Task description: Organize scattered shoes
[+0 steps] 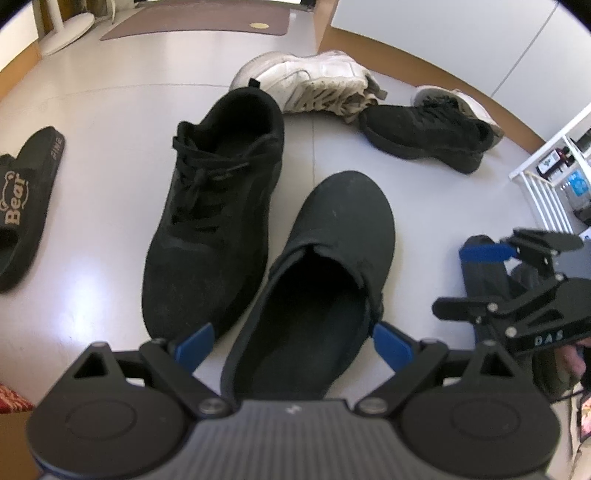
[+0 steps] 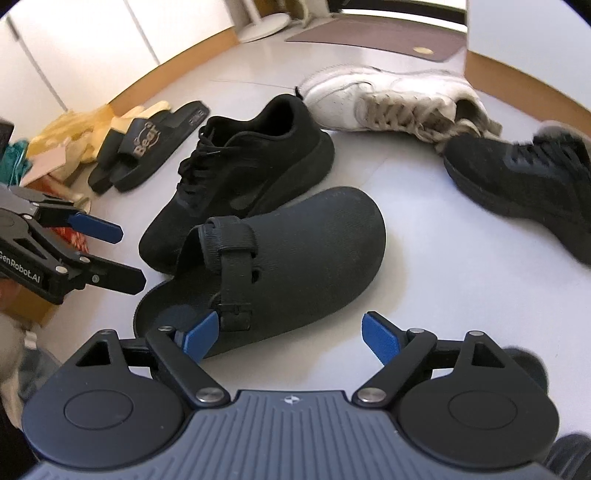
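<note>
A pale, glossy floor [image 1: 92,122] runs back to a wood-trimmed wall, with a brown mat [image 1: 199,18] far off and shoes strewn about. We hold two claws above them. Nearest lies a black clog [image 2: 295,254] with its heel strap flipped forward, just beside a black laced sneaker [image 1: 218,206]. Beyond sit a white sneaker [image 2: 399,99], a second black sneaker [image 2: 524,184] and a black slide printed "Bear" [image 1: 22,199]. Our left claw [image 1: 291,341] is spread wide astride the clog's heel, pads seemingly clear of it. Our right claw [image 2: 288,336] is spread too, gripping nothing, with one finger [image 2: 201,330] over the clog's near side. We judge nothing is paired up yet. The risks: the clog's soft open heel could fold or slip from a pinch, and its neighbour sits close enough to be nudged if a finger comes down between them.
</note>
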{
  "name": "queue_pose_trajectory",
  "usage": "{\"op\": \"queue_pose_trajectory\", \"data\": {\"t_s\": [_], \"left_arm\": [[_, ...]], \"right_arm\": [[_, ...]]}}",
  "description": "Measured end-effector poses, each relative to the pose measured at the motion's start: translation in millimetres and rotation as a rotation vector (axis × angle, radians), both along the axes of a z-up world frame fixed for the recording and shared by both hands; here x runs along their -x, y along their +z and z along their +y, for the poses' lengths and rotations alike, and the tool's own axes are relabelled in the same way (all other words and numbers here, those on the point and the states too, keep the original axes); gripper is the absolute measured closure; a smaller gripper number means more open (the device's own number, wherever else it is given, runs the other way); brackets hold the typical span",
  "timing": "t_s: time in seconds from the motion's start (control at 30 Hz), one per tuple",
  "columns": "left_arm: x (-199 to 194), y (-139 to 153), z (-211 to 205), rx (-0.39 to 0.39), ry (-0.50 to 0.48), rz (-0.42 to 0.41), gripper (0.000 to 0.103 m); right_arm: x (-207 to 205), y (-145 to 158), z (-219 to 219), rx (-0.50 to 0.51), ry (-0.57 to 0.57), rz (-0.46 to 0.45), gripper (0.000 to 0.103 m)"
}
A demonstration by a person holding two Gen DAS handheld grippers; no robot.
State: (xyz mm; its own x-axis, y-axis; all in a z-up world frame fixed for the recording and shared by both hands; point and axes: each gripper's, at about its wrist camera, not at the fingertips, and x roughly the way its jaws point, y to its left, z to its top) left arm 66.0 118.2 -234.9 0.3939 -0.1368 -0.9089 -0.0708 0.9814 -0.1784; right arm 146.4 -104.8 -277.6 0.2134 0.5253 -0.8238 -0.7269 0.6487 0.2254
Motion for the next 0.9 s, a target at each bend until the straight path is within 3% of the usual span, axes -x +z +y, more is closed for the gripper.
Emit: {"op": "queue_pose_trajectory", "data": {"t_s": [0.2,0.43,0.53,0.9], "left_arm": [[-4,6,4,0.009,0.023,-0.028,0.008],[-5,5,7,0.007,0.031,-0.031,0.008],[-5,2,9,0.008,0.042,-0.023,0.008],[-7,5,19,0.003,0.077,-0.037,0.008]], "right_arm": [[-2,11,9,0.037,0.166,-0.050,0.014],[14,17,35,0.116,0.387,-0.329,0.014],[16,14,44,0.169,0.447,-0.388,0.010],[17,4,59,0.207,0.635,-0.475,0.009]]}}
